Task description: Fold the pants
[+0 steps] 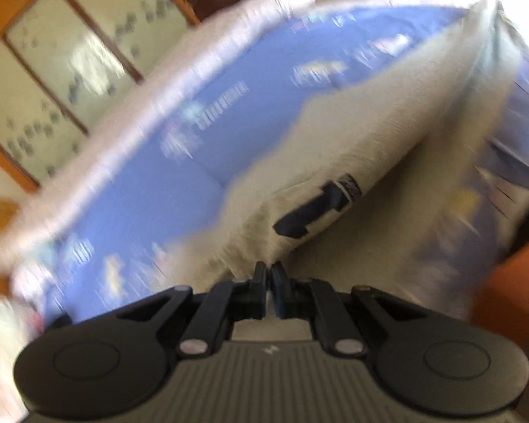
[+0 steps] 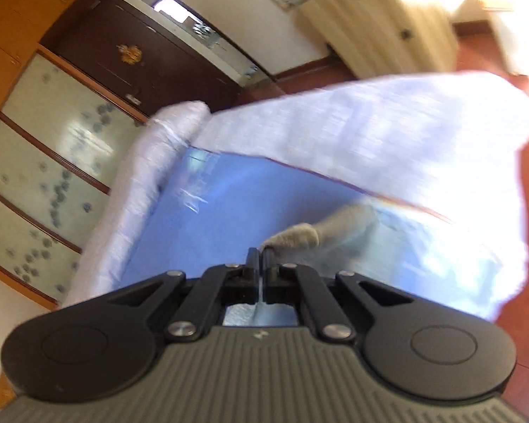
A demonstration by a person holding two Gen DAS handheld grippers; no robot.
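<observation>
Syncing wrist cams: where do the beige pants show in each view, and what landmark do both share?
Left wrist: pants fill centre and right, pinched in the shut left gripper.
Right wrist: only a small end beside the shut right gripper.
Shared: blue sheet.

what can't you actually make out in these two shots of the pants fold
- Left wrist view: the print on the blue sheet is smeared by motion blur.
- Left wrist view: the pants run past the top right edge into glare, so their whole shape is lost.
- Right wrist view: the white bedding is blown out by sunlight.
- Right wrist view: only a blurred grey bit of pants shows beside the right tongs.
</observation>
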